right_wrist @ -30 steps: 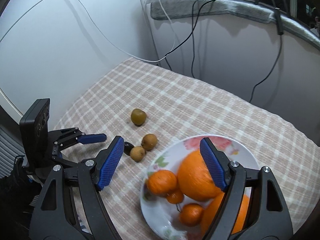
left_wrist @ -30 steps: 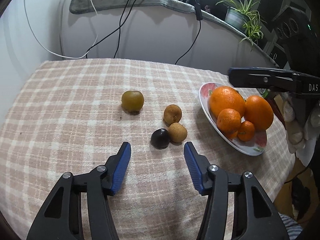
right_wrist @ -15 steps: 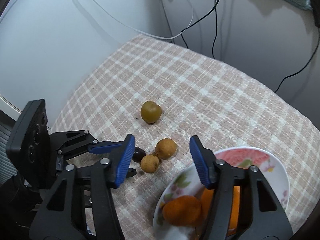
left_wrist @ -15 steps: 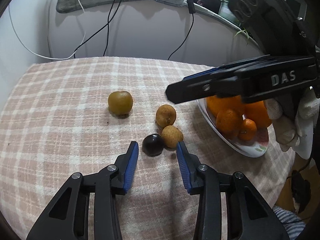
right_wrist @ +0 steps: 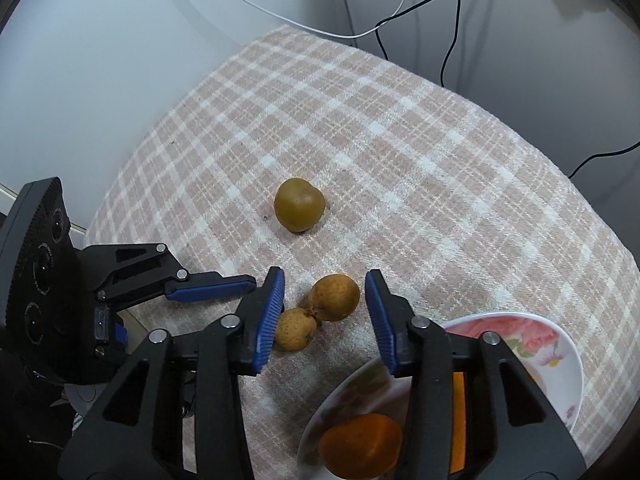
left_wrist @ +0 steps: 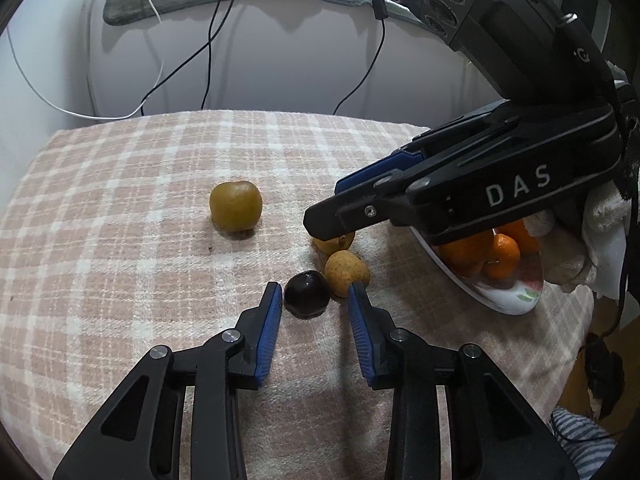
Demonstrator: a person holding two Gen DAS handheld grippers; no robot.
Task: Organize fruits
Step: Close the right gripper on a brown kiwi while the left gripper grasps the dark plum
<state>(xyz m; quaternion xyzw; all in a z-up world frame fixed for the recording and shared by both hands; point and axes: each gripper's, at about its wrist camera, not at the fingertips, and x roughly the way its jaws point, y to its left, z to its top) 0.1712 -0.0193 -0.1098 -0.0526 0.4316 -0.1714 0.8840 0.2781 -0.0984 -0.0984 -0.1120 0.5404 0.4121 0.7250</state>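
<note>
Fruit sorting partly done: oranges plated, four loose.

Oranges (left_wrist: pixel 496 254) sit on the plate (left_wrist: pixel 500 300). Left gripper (left_wrist: pixel 314 300) is closing around the dark plum (left_wrist: pixel 307 293), right gripper (right_wrist: pixel 324 300) around two brown fruits (right_wrist: pixel 334 297); neither pinches yet. The green fruit (left_wrist: pixel 236 207) lies apart on the cloth.

on the checked cloth (left_wrist: pixel 120 216), one round fruit (left_wrist: pixel 236 207) sits alone, well apart to the left of a tight cluster. in that cluster two small fruits touch, the nearer one (left_wrist: pixel 346 273) in front of the farther one (right_wrist: pixel 334 297), and a plum (left_wrist: pixel 307 294) sits just beside the nearer one on its left. right of the cluster is the plate (left_wrist: pixel 508 304) near the cloth's edge, oranges (left_wrist: pixel 496 254) piled in it. cables (left_wrist: pixel 216 36) hang down the wall behind.
</note>
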